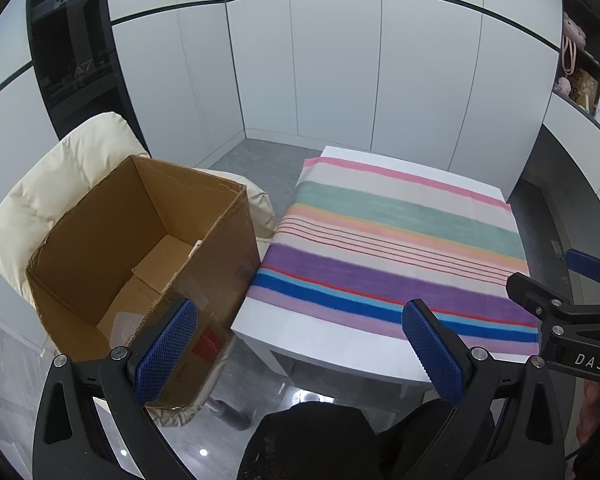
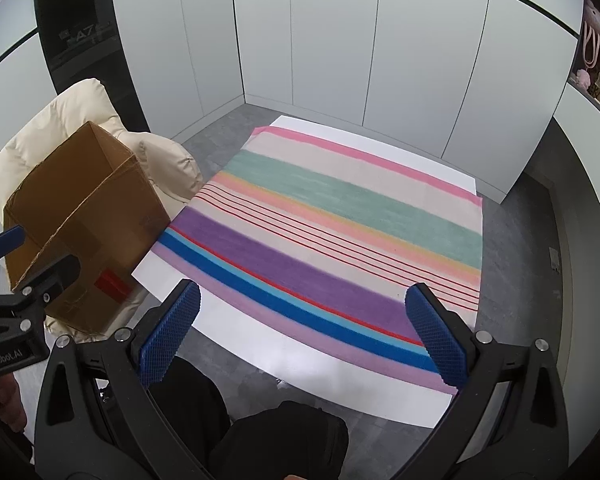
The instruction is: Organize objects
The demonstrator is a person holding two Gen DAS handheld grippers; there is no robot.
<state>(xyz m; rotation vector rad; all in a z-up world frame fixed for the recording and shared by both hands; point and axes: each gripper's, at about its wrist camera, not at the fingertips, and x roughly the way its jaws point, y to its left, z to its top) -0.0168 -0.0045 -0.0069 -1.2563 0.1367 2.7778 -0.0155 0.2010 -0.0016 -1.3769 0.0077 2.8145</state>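
An open cardboard box [image 1: 140,248] stands on a cream padded chair [image 1: 52,184] left of the white table [image 1: 332,344]; I see only loose flaps and a label inside. It also shows in the right wrist view [image 2: 84,216]. A striped cloth [image 1: 388,248] covers the table, also in the right wrist view [image 2: 332,232]. My left gripper [image 1: 300,352] is open and empty, held above the table's near edge beside the box. My right gripper [image 2: 304,336] is open and empty over the table's near edge; it also shows at the right in the left wrist view [image 1: 556,292].
White cabinet panels [image 1: 340,72] line the back walls. A dark glass unit [image 1: 72,48] stands at back left. Shelves with plush toys and bottles [image 1: 588,80] are at the right. Grey floor [image 1: 260,160] surrounds the table. The person's dark-clothed lap [image 2: 268,440] is below.
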